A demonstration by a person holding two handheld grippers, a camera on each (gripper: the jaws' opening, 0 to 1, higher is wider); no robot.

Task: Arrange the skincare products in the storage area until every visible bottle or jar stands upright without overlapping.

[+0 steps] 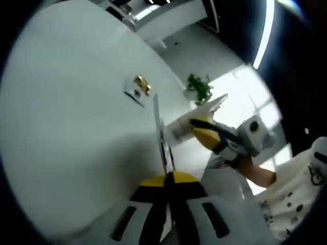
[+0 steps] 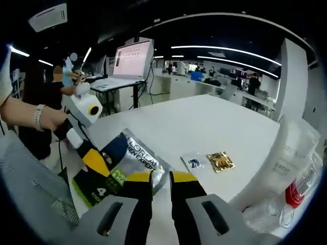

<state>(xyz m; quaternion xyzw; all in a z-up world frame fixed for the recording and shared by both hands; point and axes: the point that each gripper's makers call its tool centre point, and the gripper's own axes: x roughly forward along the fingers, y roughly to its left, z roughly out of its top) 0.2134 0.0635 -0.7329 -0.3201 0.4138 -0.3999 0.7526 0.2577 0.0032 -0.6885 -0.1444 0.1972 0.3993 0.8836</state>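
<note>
Gripping a L'Oréal sachet (image 2: 125, 166) in closed left jaws, right jaws standing apart; clear bottles (image 2: 286, 173) at three o'clock are awaiting arranging.

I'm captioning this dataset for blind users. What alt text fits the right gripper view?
A hand-held gripper with yellow-tipped jaws, a narrow gap between them, points across a white table at a L'Oreal sachet held by the other hand-held gripper. Two small sachets lie beyond; clear bottles stand at right.
</note>
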